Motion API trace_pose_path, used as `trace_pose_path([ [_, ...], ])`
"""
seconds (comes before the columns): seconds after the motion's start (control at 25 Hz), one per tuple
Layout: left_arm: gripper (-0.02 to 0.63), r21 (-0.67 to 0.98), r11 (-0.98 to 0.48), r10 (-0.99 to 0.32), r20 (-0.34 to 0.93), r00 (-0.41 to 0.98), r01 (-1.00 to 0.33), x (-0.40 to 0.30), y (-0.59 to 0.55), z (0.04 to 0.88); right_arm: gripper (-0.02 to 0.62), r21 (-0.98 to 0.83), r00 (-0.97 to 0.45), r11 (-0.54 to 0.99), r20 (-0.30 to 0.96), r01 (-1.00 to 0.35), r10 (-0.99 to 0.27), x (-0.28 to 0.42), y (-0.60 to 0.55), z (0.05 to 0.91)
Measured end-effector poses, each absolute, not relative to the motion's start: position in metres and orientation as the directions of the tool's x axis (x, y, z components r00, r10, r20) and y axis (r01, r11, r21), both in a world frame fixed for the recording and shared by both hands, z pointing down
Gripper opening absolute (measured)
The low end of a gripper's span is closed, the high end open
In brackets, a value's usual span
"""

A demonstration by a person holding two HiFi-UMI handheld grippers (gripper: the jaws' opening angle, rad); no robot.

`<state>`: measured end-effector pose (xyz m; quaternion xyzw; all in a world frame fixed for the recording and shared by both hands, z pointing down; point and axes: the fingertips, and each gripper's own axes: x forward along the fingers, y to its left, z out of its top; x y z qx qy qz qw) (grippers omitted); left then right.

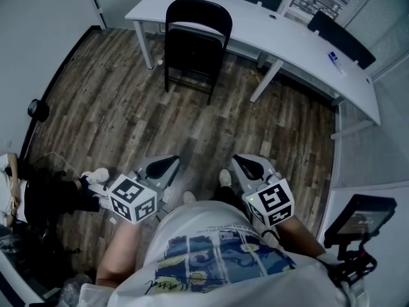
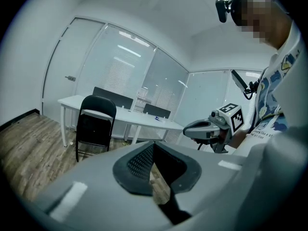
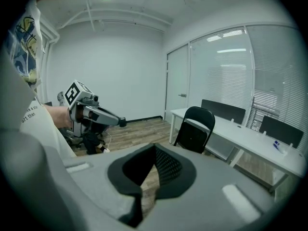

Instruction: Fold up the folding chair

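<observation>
Your left hand-held gripper point(image 1: 161, 167) and right hand-held gripper point(image 1: 246, 167) are both pressed together, empty. Your shirt point(image 1: 217, 251) has print too blurred to read. Well ahead, the chair point(image 1: 192, 43) stands unfolded just beside the counter point(image 1: 291, 40), its seat lost in shadow.

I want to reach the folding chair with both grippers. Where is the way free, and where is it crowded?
The wooden floor in front of the folding chair is bare, also left of it up to the wall. Crowded: the white table close behind the chair, dark things at lower left.
</observation>
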<state>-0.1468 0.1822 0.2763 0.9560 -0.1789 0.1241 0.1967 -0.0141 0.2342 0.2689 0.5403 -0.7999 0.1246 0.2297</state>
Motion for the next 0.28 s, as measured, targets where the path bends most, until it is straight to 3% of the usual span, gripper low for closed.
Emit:
trace_pose_path([
  [0.28,0.002,0.340,-0.849,-0.299,0.322,0.898,-0.404,-0.1537,0.1845,0.2803,0.003,0.033,-0.317,0.387,0.511,-0.922,-0.799,-0.0185,0.2387,0.2737],
])
